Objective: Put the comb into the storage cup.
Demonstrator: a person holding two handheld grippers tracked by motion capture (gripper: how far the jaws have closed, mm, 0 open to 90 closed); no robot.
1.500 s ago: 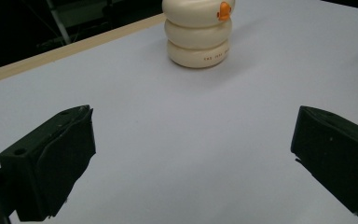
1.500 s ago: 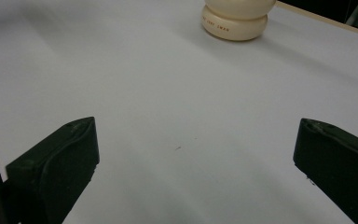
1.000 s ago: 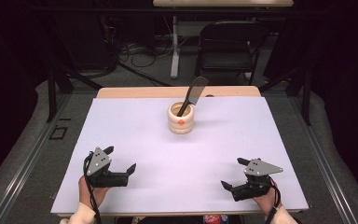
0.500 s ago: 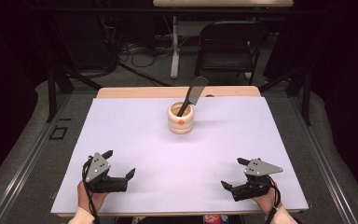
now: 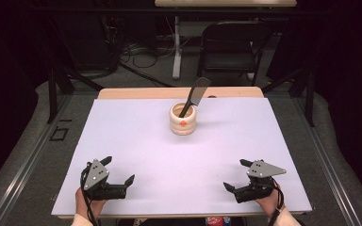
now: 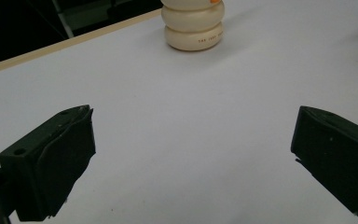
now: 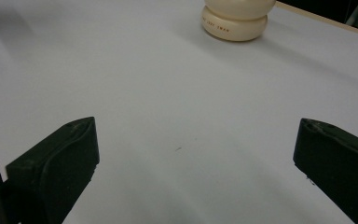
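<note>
A cream ribbed holder (image 5: 182,120) with an orange dot stands upright at the far middle of the white table (image 5: 136,141). A black spatula (image 5: 194,95) leans out of it toward the right. My left gripper (image 5: 118,170) rests near the front left edge, open, with nothing between its jaws. At the front right my right gripper (image 5: 235,175) is open too and holds nothing. The holder's base (image 6: 194,29) lies far ahead in the left gripper view, and the same base (image 7: 235,21) appears far ahead in the right gripper view.
A wooden strip (image 5: 136,92) runs along the table's far edge. Behind it stand a black folding chair (image 5: 231,47) and a table leg (image 5: 176,47), with cables on the floor. Dark metal frame bars (image 5: 56,89) flank both sides of the table.
My left gripper has drawn slightly back toward the front edge of the table. The right gripper, the holder and the spatula stay where they were.
</note>
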